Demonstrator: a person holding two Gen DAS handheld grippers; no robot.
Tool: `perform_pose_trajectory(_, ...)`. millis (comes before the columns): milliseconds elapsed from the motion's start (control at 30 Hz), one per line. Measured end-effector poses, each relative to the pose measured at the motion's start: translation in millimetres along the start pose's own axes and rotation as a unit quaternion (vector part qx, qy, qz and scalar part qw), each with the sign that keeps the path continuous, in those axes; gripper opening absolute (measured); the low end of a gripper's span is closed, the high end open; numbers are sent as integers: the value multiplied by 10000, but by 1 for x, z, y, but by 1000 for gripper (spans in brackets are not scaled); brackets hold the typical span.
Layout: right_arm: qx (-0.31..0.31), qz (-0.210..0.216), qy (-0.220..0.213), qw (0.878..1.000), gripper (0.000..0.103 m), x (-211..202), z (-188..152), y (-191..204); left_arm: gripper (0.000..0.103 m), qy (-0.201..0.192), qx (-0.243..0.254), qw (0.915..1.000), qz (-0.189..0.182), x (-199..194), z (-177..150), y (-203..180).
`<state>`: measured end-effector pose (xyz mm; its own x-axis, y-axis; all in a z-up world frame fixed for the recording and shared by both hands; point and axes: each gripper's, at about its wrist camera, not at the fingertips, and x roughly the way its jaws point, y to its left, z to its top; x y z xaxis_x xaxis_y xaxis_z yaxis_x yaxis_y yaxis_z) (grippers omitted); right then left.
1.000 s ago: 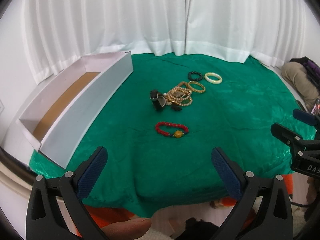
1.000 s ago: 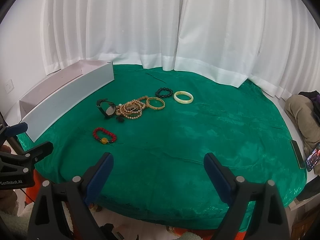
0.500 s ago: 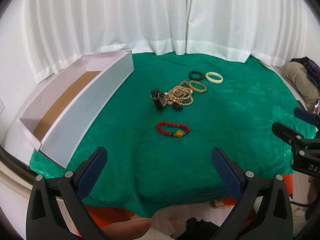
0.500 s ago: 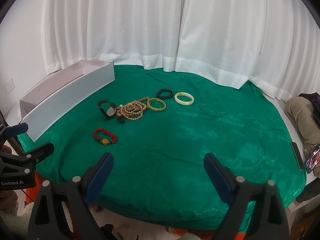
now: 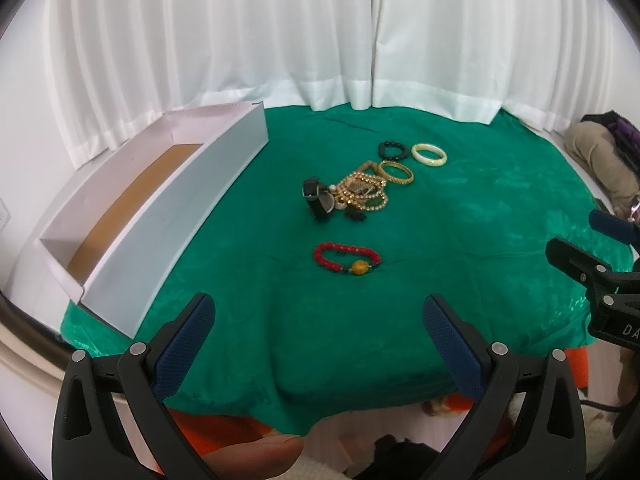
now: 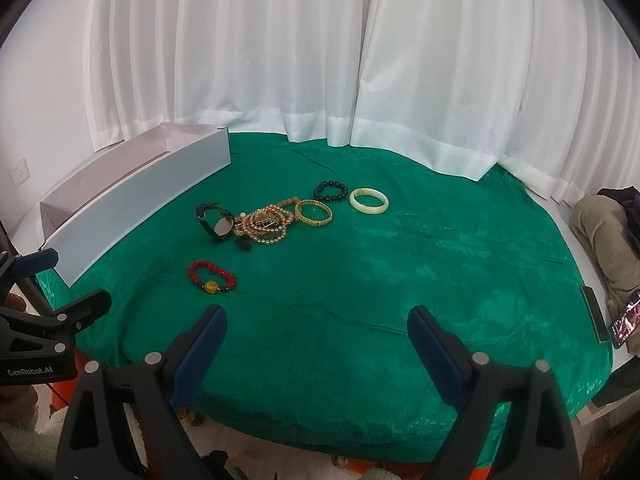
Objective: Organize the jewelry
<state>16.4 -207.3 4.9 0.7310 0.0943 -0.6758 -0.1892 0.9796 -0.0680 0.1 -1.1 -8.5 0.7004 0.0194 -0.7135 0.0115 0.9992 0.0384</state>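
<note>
On the green cloth lies a red bead bracelet (image 5: 346, 258) (image 6: 211, 276) with a yellow bead, nearest me. Behind it is a heap of gold chains (image 5: 360, 192) (image 6: 266, 226) with a black watch (image 5: 318, 200) (image 6: 216, 222). Further back lie a gold bangle (image 5: 395, 172) (image 6: 313, 212), a black bead bracelet (image 5: 393, 150) (image 6: 330, 191) and a cream bangle (image 5: 429, 155) (image 6: 369, 201). A long white box (image 5: 160, 216) (image 6: 132, 212) stands open at the left. My left gripper (image 5: 318, 320) and right gripper (image 6: 318, 322) are open and empty, at the cloth's near edge.
White curtains hang behind the table. Bags or clothing (image 6: 604, 232) and a phone (image 6: 626, 318) lie at the right, off the cloth. The cloth's front edge (image 6: 320, 420) drops away just below the grippers.
Both grippers have drifted very slightly; the jewelry sits a touch lower in both views. Nothing was taken or moved.
</note>
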Motion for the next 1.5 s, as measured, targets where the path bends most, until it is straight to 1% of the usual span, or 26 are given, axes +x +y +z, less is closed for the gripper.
perform_pose_trajectory(633, 0, 4, 16, 10000, 93, 0, -3, 0, 103, 18, 89, 9999, 84, 2, 1, -1)
perform_pose_trajectory(900, -13, -10, 16, 10000, 93, -1, -5, 1, 103, -41, 184, 9998, -13, 0, 1, -5)
perform_pose_trajectory(1167, -39, 4, 50, 10000, 93, 1, -5, 1, 103, 48, 179, 9998, -59, 5, 1, -5)
perform_pose_trajectory(1300, -21, 11, 113, 9999, 93, 5, -3, 0, 103, 70, 20, 10000, -50, 12, 3, 2)
perform_pose_trajectory(1367, -23, 11, 142, 9999, 93, 8, -3, 0, 103, 148, -17, 9999, 1, 19, 6, 6)
perform_pose_trajectory(1500, 10, 30, 227, 9997, 93, 16, -3, -2, 103, 327, -104, 9994, -98, 42, 20, 17)
